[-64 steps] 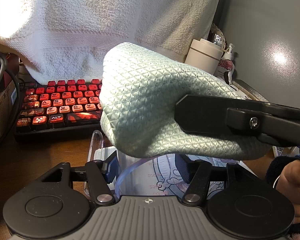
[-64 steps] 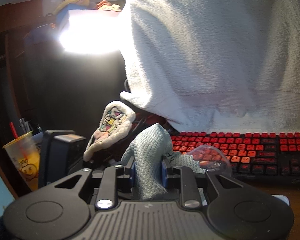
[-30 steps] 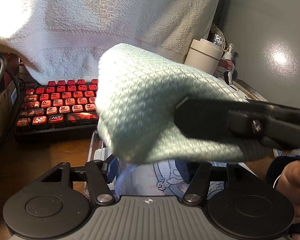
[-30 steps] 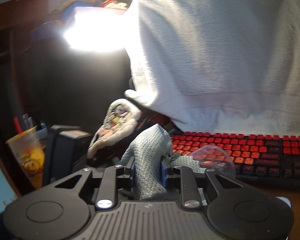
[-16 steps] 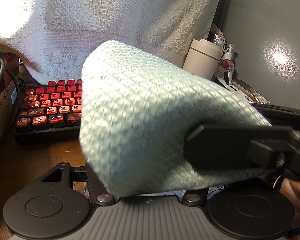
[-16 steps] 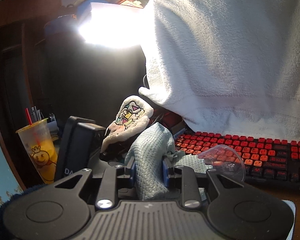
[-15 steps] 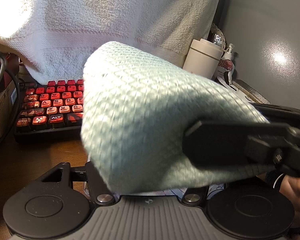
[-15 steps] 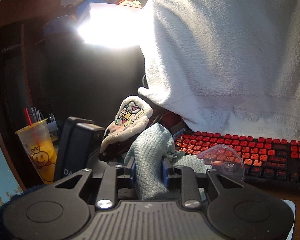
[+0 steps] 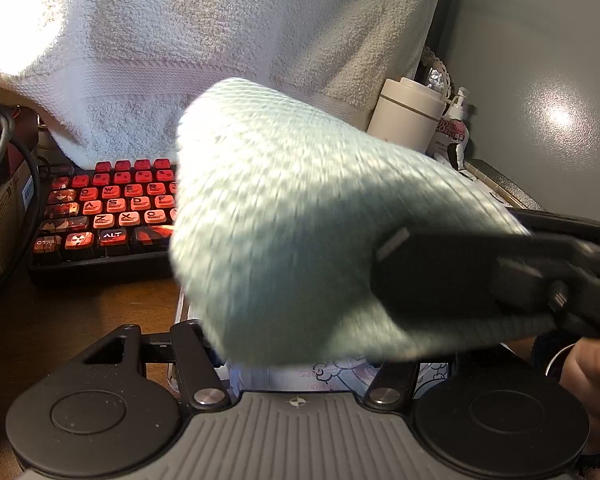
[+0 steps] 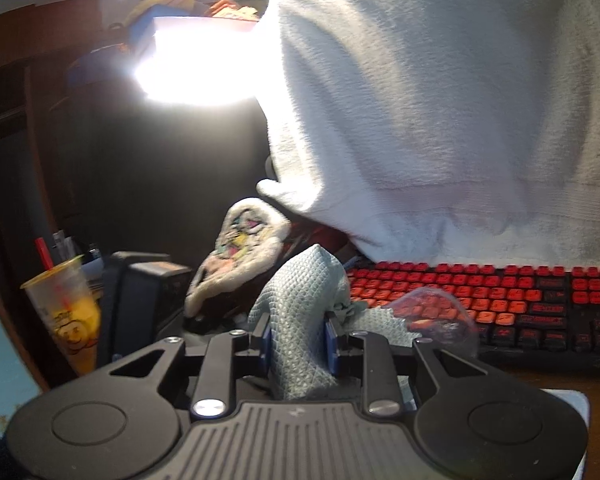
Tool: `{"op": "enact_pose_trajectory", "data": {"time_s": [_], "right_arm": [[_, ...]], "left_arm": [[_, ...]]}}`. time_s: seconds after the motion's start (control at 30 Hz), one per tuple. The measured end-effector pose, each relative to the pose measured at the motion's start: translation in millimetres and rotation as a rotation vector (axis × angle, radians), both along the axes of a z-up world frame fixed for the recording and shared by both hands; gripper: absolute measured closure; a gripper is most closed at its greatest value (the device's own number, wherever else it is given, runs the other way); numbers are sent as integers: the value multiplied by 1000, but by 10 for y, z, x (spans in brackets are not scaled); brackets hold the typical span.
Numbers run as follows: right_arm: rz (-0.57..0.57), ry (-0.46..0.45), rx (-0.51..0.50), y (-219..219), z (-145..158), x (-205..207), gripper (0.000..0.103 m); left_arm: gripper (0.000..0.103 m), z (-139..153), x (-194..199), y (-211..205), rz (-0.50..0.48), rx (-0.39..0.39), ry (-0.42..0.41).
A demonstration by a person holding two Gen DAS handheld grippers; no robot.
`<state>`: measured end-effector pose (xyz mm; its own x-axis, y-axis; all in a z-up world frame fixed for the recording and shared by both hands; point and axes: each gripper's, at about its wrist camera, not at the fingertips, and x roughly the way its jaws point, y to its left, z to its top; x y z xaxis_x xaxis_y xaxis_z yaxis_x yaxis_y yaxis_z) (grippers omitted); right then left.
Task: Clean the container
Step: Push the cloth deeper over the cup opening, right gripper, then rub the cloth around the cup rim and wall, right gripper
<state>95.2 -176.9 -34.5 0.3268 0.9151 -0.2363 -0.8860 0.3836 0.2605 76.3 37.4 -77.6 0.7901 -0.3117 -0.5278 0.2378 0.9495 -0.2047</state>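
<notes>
Container (image 9: 332, 376): clear plastic with a printed cartoon drawing, low in the left wrist view, between the fingers of the left hand-held gripper and mostly hidden under the cloth; its clear rim (image 10: 440, 316) shows in the right wrist view, in front of the keyboard.
Left hand-held gripper (image 9: 300, 356): its jaws stand on either side of the container; the cloth hides the pads, so contact cannot be told.
Cloth (image 9: 300, 232): pale green, waffle-textured, blurred, bunched into a large roll just above the container.
Right hand-held gripper (image 10: 298, 338): clamped on a fold of the cloth (image 10: 300, 320); its jaws have just been opening slightly, with the cloth between them. In the left wrist view its black finger (image 9: 460, 272) lies across the cloth from the right.
Person's hand (image 9: 592, 364): at the right edge, behind that gripper.
Keyboard (image 9: 112, 216): black with glowing red keys, on the brown wooden surface (image 9: 60, 312), beyond the container.
Towel (image 9: 220, 40): white, hanging behind the keyboard.
Drink cup (image 10: 68, 312): yellow, at far left in the right wrist view.
</notes>
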Motion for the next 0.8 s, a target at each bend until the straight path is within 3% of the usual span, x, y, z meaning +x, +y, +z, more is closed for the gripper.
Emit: {"op": "enact_pose_trajectory", "data": {"time_s": [0.17, 0.37, 0.6, 0.8], "right_arm": [[-12, -27, -13, 33, 1, -34, 80], [-64, 19, 0, 18, 4, 63, 81], [-5, -30, -14, 24, -7, -46, 78], [-49, -27, -18, 36, 4, -12, 81]], "left_arm": [[44, -7, 9, -4, 0, 1, 0], [44, -20, 8, -3, 0, 2, -1], [44, -34, 13, -6, 1, 1, -1], [44, -30, 11, 0, 0, 1, -1]]}}
